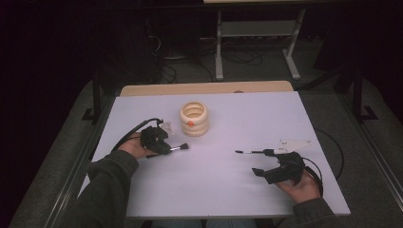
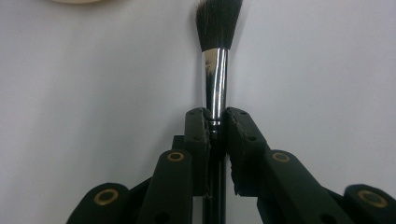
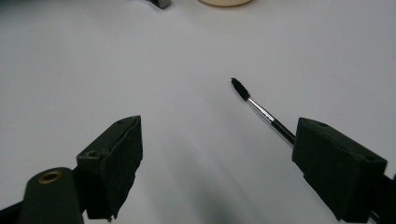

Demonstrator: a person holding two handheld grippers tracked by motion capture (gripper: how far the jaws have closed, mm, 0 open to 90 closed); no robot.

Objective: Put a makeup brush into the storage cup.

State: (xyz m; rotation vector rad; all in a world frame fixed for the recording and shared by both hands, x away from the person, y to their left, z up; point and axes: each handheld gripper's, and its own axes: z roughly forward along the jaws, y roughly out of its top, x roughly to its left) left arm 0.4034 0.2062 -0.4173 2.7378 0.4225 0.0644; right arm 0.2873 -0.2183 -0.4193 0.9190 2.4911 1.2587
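A make-up brush (image 2: 215,70) with dark bristles and a shiny metal ferrule stands out ahead of my left gripper (image 2: 216,116), which is shut on its black handle. In the high view that gripper (image 1: 164,147) is at the table's left, with the brush tip (image 1: 183,147) pointing right. My right gripper (image 3: 217,140) stands open, nothing between its pads. A thin black spoolie brush (image 3: 254,105) lies on the table, its handle running behind the right-hand pad. From above, this spoolie brush (image 1: 249,152) lies just left of the right gripper (image 1: 263,162).
A cream ring-shaped holder (image 1: 194,118) with an orange spot stands at the middle back of the white table (image 1: 237,199). A wooden strip (image 1: 204,88) runs along the far edge. Table legs and cables lie on the dark floor beyond.
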